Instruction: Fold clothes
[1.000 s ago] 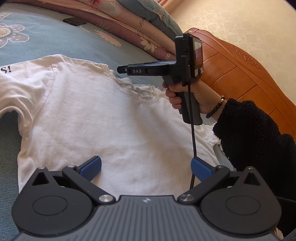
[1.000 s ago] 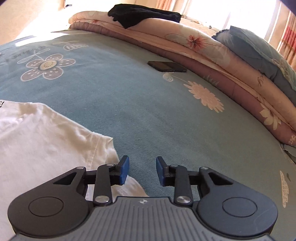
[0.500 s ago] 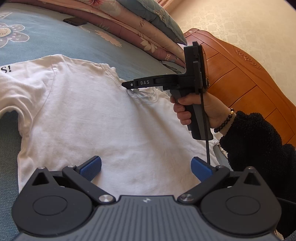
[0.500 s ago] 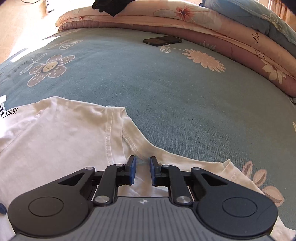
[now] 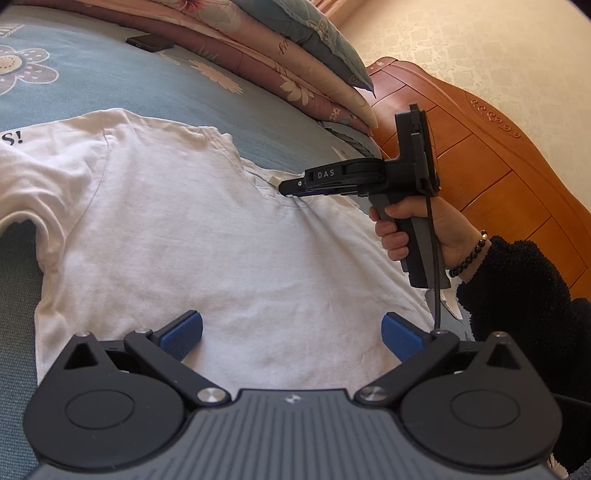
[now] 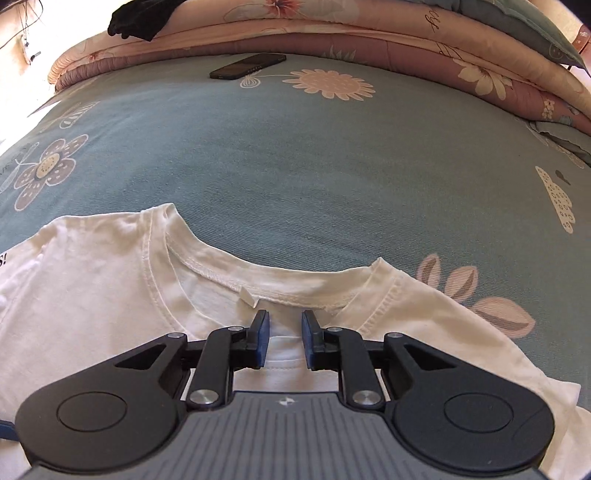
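Observation:
A white T-shirt (image 5: 221, 240) lies spread flat on the blue flowered bedsheet (image 5: 110, 81). My left gripper (image 5: 291, 325) hovers open over the shirt's lower body, its blue pads wide apart with nothing between them. A person's hand (image 5: 424, 229) holds my right gripper (image 5: 291, 186), whose tip sits at the shirt's collar (image 6: 288, 284). In the right wrist view the right gripper (image 6: 284, 325) has a narrow gap and its jaws are opening. The pads (image 6: 260, 339) press on nothing; the shirt's neck fabric lies under them.
A black phone (image 6: 247, 65) rests on the sheet beyond the shirt. Folded quilts (image 5: 295, 74) line the far side, with a black garment (image 6: 144, 18) on top. A wooden headboard (image 5: 480, 147) stands at the right. A black fleece sleeve (image 5: 524, 302) crosses the shirt's right edge.
The right gripper has slid along the shirt's top edge from the shoulder to the middle of the collar, rolling as it went, and its jaws have narrowed. The left gripper has not moved.

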Demonstrator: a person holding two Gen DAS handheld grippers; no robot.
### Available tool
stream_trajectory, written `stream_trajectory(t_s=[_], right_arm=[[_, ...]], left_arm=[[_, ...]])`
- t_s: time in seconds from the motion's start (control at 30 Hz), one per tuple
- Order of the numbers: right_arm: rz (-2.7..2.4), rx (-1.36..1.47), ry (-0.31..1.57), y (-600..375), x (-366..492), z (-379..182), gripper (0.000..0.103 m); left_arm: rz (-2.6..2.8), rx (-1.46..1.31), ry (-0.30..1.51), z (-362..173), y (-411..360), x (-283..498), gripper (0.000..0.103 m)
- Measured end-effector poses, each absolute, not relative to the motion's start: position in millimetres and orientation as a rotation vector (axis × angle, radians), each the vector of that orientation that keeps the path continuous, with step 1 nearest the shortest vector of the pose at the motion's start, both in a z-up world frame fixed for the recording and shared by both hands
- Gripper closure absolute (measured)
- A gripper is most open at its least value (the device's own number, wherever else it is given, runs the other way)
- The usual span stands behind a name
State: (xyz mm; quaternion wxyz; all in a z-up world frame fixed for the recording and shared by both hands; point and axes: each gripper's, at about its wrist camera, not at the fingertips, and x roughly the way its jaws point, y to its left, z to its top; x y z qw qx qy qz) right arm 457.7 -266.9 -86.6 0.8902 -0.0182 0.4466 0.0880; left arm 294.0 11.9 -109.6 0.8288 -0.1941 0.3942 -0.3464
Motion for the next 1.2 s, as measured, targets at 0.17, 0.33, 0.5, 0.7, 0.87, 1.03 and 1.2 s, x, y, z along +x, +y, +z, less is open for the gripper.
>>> stream_trajectory(t_s=[0.17, 0.33, 0.5, 0.7, 0.87, 1.03, 1.2], right_arm=[[0.118, 0.038, 0.850, -277, 472, -79, 0.079], [0.116, 0.006, 0.802, -288, 438, -36, 0.072], [0.070, 0.000, 0.769, -315, 373, 25, 0.071], [0.055, 0.098, 0.656, -358, 268, 62, 0.050], [0.059, 0.277, 0.576, -405, 203, 24, 0.035], [0.095, 0.480, 0.614, -438, 185, -49, 0.035], [0.125, 0.488, 0.605, -449, 178, -80, 0.034]], left_arm=[[-0.734, -0.404, 0.835, -109, 11, 294, 0.001], [-0.728, -0.386, 0.829, -109, 8, 294, 0.001], [-0.716, -0.337, 0.813, -109, 1, 293, 0.001], [-0.673, -0.216, 0.801, -105, -18, 288, 0.001], [-0.601, -0.049, 0.822, -101, -42, 281, 0.001], [-0.540, 0.219, 0.835, -103, -75, 271, 0.000], [-0.454, 0.165, 0.897, -88, -93, 279, 0.001]])
